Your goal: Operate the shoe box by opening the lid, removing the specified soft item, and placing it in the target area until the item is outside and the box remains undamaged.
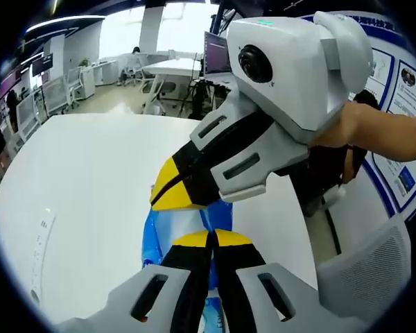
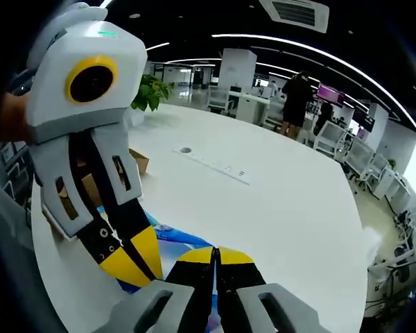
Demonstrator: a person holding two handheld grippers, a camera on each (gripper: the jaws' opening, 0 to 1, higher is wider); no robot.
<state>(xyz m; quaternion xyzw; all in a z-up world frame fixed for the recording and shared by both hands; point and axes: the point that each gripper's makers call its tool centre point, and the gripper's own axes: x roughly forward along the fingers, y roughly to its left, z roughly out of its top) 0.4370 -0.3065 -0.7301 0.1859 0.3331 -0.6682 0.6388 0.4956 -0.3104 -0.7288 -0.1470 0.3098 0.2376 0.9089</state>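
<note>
Both claws pinch the blue-and-white soft item [image 1: 194, 222] over the white worktop [image 1: 90, 194]. Left claw [image 1: 211, 239] closed on its near end. Right claw [image 2: 215, 255] closed on it too. Item's long axis runs between them. Shoe box [image 2: 135, 161] lies behind the left claw.

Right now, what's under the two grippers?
A blue soft item lies on the white table beneath the left gripper and right gripper; both cover its middle.

A potted plant [image 2: 151, 91] and a standing person [image 2: 296, 104] lie beyond the white table [image 2: 277, 201].
</note>
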